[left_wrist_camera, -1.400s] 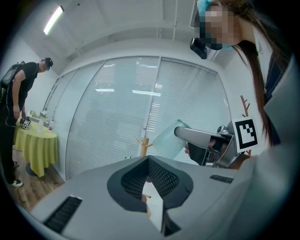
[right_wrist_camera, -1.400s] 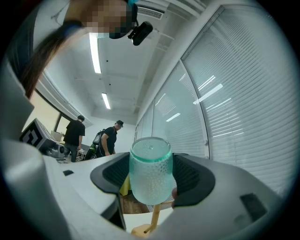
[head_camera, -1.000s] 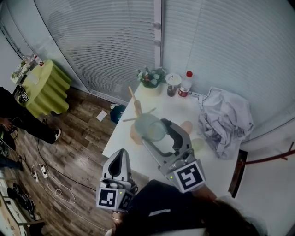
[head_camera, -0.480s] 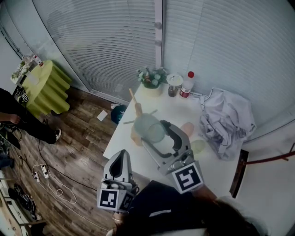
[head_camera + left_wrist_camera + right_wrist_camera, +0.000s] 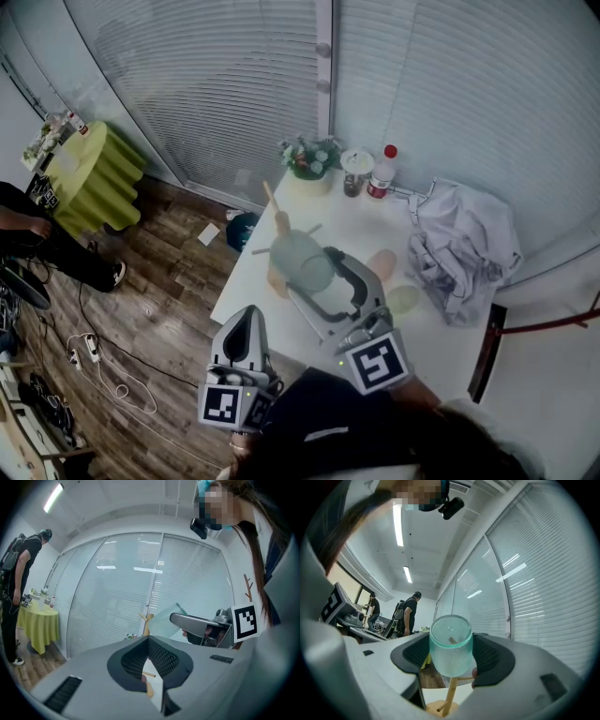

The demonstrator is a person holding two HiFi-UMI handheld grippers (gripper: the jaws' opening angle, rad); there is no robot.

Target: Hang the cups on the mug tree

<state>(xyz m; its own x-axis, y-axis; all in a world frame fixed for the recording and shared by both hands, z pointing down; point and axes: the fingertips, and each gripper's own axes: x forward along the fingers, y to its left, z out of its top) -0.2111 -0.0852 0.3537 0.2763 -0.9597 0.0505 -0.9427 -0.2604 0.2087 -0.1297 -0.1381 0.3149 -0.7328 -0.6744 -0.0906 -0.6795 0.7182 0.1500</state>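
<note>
White table [image 5: 349, 223], head view. At its far edge stand a potted plant [image 5: 309, 159], a jar [image 5: 354, 173] and a red-capped bottle [image 5: 380, 175]. The wooden mug tree [image 5: 277, 277] stands near the left edge. A pink cup [image 5: 382, 263] and a pale green cup [image 5: 403, 299] sit just beside a crumpled white cloth [image 5: 464, 248] on the right.

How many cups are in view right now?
3. A teal cup in the right gripper, at the mug tree; a pink cup and a pale green cup on the table, right of that gripper. Others may hide behind it.

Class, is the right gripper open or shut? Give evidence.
Shut: the right gripper clamps the green cup between its jaws.
</note>
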